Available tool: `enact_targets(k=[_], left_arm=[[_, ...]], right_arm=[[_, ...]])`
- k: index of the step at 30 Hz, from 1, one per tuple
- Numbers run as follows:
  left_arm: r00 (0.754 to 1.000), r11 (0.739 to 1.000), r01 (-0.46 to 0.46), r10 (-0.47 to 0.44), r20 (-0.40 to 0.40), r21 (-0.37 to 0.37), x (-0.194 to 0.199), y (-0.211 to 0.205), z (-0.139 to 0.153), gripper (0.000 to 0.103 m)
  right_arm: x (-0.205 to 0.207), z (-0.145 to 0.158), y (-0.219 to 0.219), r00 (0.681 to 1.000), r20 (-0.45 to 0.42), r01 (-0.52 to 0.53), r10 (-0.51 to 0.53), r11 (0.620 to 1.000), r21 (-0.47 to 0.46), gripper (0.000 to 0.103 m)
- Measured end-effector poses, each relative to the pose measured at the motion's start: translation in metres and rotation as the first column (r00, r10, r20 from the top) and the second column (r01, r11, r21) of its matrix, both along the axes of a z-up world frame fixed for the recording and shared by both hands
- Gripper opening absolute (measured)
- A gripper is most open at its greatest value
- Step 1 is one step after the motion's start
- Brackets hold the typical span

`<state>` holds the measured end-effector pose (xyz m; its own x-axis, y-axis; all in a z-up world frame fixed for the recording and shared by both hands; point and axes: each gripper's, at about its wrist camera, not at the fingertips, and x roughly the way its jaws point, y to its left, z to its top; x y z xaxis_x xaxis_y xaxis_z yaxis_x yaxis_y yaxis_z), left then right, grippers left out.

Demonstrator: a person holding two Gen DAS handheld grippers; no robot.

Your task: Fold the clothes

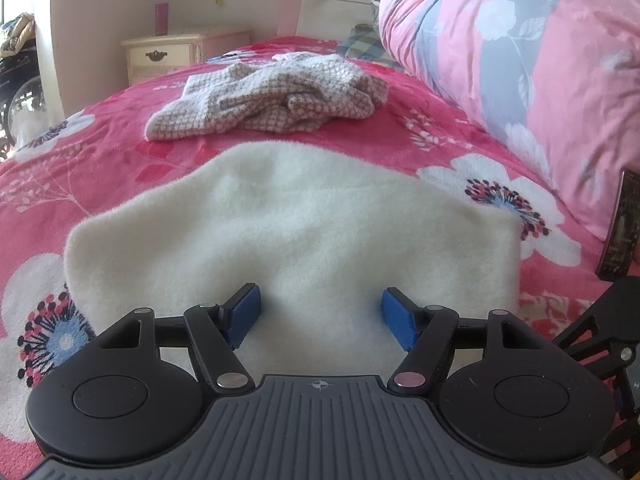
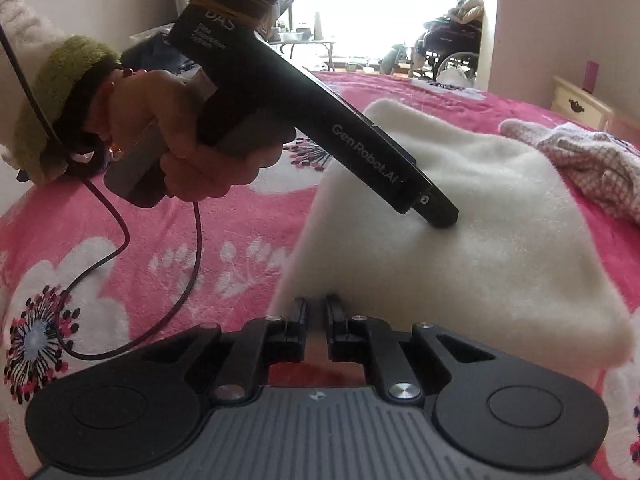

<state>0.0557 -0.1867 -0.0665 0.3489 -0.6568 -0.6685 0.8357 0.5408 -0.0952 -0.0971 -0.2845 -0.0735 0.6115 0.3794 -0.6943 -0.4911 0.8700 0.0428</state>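
On the pink bedspread (image 1: 120, 148), left gripper (image 1: 320, 316) spread over white fleece (image 1: 300, 220); right gripper (image 2: 316, 320) pressed together.

Two garments lie on the bed (image 1: 100, 152): one white fleece (image 1: 296, 232) and one checked knit (image 1: 272, 96), crumpled. Two grippers show: the left gripper (image 1: 320, 316), with two blue pads (image 1: 245, 314), and the right gripper (image 2: 317, 320), with two black fingers (image 2: 298, 320). One hand (image 2: 180, 136) is visible, gripping the left tool, with one green cuff (image 2: 60, 96) at its wrist. One cable (image 2: 120, 248) trails over the cover. One rolled quilt (image 1: 520, 64), one nightstand (image 1: 176, 54) and one wheelchair (image 2: 448, 48) complete the count.
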Motion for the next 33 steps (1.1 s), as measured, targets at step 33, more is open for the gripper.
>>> enact_targets(k=[33], left_arm=[[0.997, 0.996, -0.066, 0.068, 0.021, -0.067, 0.005, 0.027, 0.023, 0.069]], right_arm=[[0.103, 0.068, -0.103, 0.949, -0.010, 0.315, -0.316, 0.943, 0.106, 0.013]])
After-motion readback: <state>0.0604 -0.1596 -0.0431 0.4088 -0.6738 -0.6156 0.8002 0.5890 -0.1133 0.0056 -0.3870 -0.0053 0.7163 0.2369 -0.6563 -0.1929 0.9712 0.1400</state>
